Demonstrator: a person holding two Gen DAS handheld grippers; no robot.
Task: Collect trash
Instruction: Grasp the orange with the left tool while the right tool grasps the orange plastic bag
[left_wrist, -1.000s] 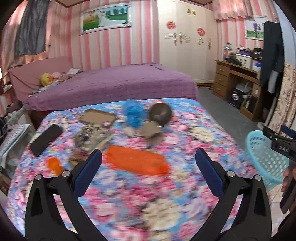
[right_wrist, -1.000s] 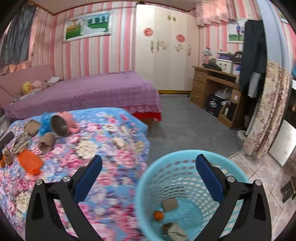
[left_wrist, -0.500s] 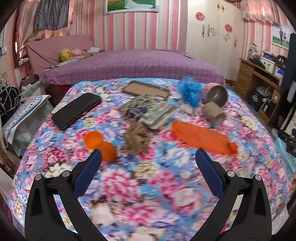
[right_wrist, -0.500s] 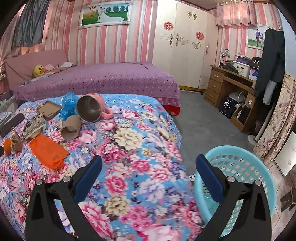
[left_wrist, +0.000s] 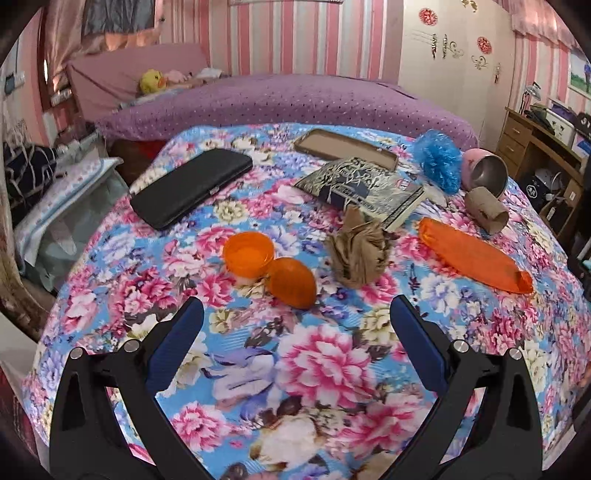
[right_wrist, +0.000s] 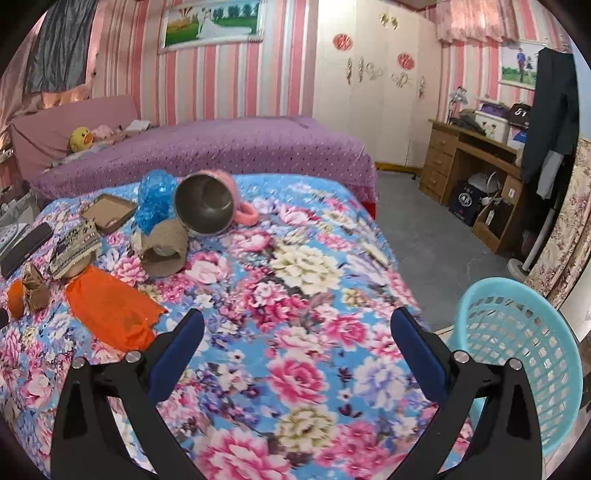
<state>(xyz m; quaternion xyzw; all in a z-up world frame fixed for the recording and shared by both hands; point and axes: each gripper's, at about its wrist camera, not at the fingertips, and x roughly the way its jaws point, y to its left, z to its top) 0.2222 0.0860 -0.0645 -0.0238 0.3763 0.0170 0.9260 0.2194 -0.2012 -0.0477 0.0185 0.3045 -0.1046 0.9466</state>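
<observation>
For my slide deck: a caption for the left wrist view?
Open left tongs hover over floral bedspread, facing an orange capsule and crumpled brown paper.

crumpled brown paper (left_wrist: 357, 254) beside open orange capsule (left_wrist: 271, 267) on bedspread.

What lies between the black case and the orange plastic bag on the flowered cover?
In the left wrist view, between black case and orange plastic bag lie an open orange capsule and crumpled brown paper.

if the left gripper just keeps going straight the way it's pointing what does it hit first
Most likely the open orange plastic capsule, whose two joined halves lie on the floral bedspread straight ahead of the open left gripper. The crumpled brown paper sits slightly right of that line. Depth is uncertain.
</observation>
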